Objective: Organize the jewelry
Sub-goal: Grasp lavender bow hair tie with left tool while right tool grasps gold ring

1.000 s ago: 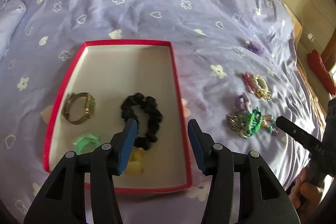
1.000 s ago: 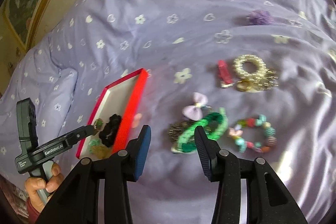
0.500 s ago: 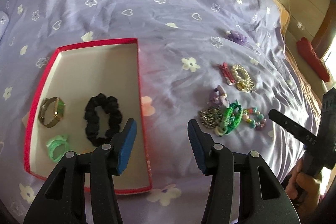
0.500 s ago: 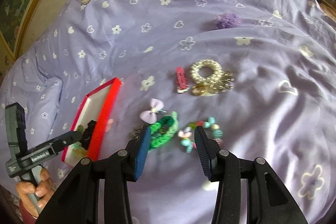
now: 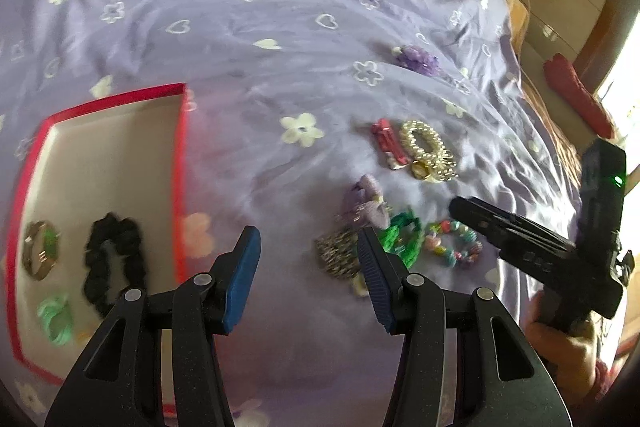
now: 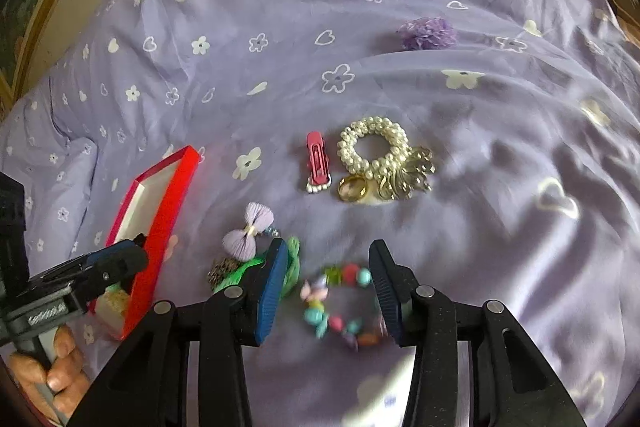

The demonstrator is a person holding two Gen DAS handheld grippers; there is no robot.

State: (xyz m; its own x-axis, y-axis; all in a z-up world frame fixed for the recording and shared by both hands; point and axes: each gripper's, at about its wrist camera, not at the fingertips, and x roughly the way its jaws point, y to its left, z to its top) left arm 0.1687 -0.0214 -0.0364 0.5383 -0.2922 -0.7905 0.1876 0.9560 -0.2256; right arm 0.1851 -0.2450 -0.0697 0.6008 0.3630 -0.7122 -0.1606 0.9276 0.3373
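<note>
Partly done — black scrunchie [image 5: 114, 263], watch [image 5: 40, 255] and green tie [image 5: 56, 319] already boxed left of the left gripper [image 5: 308, 267]. Right gripper [image 6: 330, 285] open, empty, straddling the beaded bracelet [image 6: 340, 307] — several pieces left on the bed [image 6: 500, 227].

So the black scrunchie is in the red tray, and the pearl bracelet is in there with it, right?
Not quite. The black scrunchie is in the red tray, but the pearl bracelet lies out on the purple bedspread, beside the pink hair clip. The left wrist view shows this.
</note>
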